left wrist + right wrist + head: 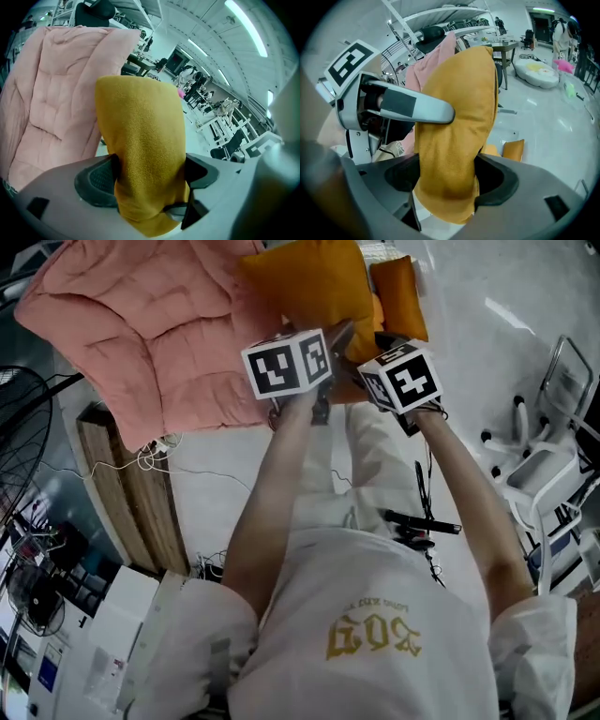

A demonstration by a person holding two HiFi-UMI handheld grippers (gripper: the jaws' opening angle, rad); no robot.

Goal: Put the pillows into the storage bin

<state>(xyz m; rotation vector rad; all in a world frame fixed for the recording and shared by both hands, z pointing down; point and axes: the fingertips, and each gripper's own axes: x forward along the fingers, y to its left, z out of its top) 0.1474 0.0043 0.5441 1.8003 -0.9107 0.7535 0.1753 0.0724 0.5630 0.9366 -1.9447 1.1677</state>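
Jaws on both tools are biting into the same mustard pillow (pixel 309 282): the left gripper (pixel 150 174) is pinching one bunched fold between its pads, and the right gripper (pixel 447 176) is pinching another, with fabric filling each gap and bulging out below. The pillow is hanging clear of the floor in this two-handed hold, just right of the pink quilted cushion (pixel 141 324) and overlapping that cushion's edge in the head view. A second orange pillow (pixel 398 298) is sitting further right of the pink cushion, beyond the held one, with neither gripper touching it. Step in hand, by my reading: carrying the first pillow toward the bin. No view is showing the storage bin, so its place relative to the pink cushion is unknown. Next move is calling for locating the bin, bringing the pillow over its opening with both grips closed, lowering it in, then releasing both sides together; being soft and bulky, it may need pressing down before the second pillow goes in
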